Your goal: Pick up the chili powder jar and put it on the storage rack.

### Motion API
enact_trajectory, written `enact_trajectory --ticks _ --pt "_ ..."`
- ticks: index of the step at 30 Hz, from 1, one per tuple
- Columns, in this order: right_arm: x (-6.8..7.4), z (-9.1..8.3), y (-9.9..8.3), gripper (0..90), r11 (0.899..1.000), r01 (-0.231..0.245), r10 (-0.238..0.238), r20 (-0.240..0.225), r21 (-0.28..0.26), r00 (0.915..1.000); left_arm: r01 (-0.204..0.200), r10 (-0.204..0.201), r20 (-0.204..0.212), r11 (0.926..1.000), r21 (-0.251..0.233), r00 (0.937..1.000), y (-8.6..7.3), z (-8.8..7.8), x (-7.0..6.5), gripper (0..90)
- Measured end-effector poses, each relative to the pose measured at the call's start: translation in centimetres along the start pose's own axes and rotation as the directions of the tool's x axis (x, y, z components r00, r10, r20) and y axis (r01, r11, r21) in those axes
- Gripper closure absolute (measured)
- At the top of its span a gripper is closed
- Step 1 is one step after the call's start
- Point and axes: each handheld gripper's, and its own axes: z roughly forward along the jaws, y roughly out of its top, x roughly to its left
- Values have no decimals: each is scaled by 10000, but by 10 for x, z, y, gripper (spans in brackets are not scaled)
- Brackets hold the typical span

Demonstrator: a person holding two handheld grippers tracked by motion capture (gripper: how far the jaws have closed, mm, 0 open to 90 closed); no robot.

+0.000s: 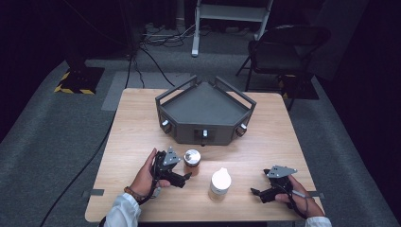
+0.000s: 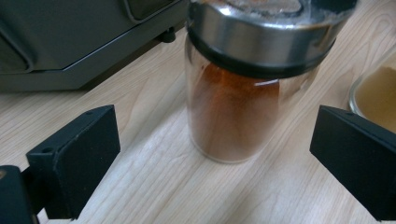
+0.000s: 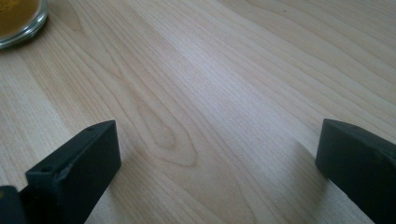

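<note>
The spice jar [image 1: 192,161] with red-brown powder and a metal lid stands upright on the wooden table [image 1: 132,132], just in front of the grey tray [image 1: 204,106]. The left gripper [image 1: 185,177] sits just beside the jar, on its near left, jaws spread wide; in the left gripper view the jar [image 2: 238,116] stands between and beyond the two black jaws, touching neither. The jar's lid top is cut off at that view's upper edge, and the powder coats the glass so the fill level is hard to read.

A second jar [image 1: 220,184] with a white lid stands near the spice jar, to its near right; the left gripper view catches only a slice of it [image 2: 373,95] at the frame edge.

The right gripper [image 1: 256,193] rests well to the right of the spice jar, jaws spread over bare wood. In the right gripper view a glass base [image 3: 18,18] is cropped in the top left corner.
</note>
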Motion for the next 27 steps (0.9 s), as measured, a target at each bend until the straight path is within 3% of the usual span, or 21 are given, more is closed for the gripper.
enact_trajectory --ticks 11,17,27 --pt "0 0 0 0 10000 10 -10 -11 -1 10000 -11 9 167 9999 102 9999 5 14 -1 15" --pt "0 0 0 0 10000 17 -17 -18 -2 10000 171 -175 252 9998 143 9995 7 22 -2 15" --pt "0 0 0 0 10000 17 -17 -18 -2 10000 1163 -1154 442 9930 -185 9923 -2 31 4 25"
